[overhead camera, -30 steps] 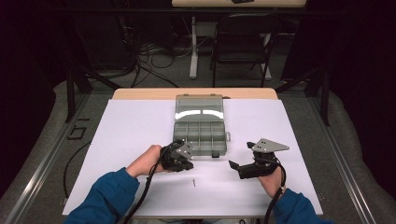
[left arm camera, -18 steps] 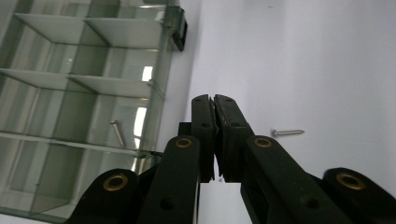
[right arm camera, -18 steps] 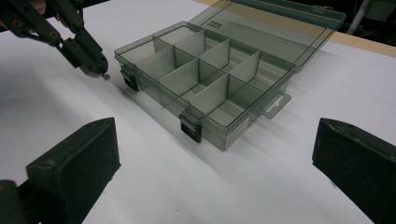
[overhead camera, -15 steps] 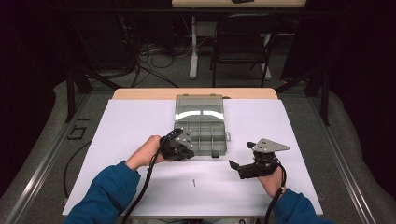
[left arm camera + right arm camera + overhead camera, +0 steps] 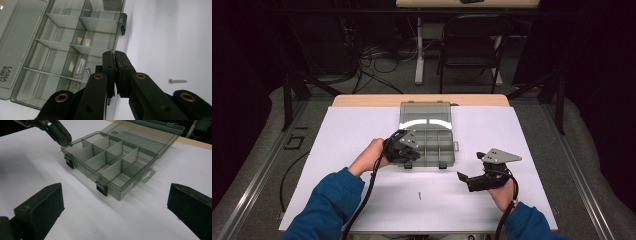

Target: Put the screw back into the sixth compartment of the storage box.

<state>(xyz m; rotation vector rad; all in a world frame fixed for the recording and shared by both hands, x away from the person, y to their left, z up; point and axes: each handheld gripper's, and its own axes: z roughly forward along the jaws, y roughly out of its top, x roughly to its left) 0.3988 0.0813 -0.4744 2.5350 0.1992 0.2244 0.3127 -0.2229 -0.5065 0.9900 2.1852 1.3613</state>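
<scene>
A smoky clear plastic organiser box [image 5: 428, 142] lies open near the middle of the white-covered table [image 5: 342, 130], its lid [image 5: 426, 112] folded back flat on the side away from you. Dividers split the box into small compartments. In the left gripper view a small screw [image 5: 87, 72] rests in the compartment just beyond your jaw tips; small brass-coloured glints show in two compartments beyond it, too indistinct to identify. The compartments seen from the right gripper view look bare.

Your left gripper [image 5: 409, 152] hovers over the near left corner of the box, beside one of its two black latches [image 5: 69, 161]. Its jaws are pressed together, and whether anything is pinched between them cannot be told.

A second loose screw [image 5: 419, 196] lies on the white surface on your side of the box, between your two hands and apart from both grippers.

Your right gripper [image 5: 464, 178] sits to the right of that screw, well clear of the box, pointing towards it. Its jaws stand wide apart with nothing between them
</scene>
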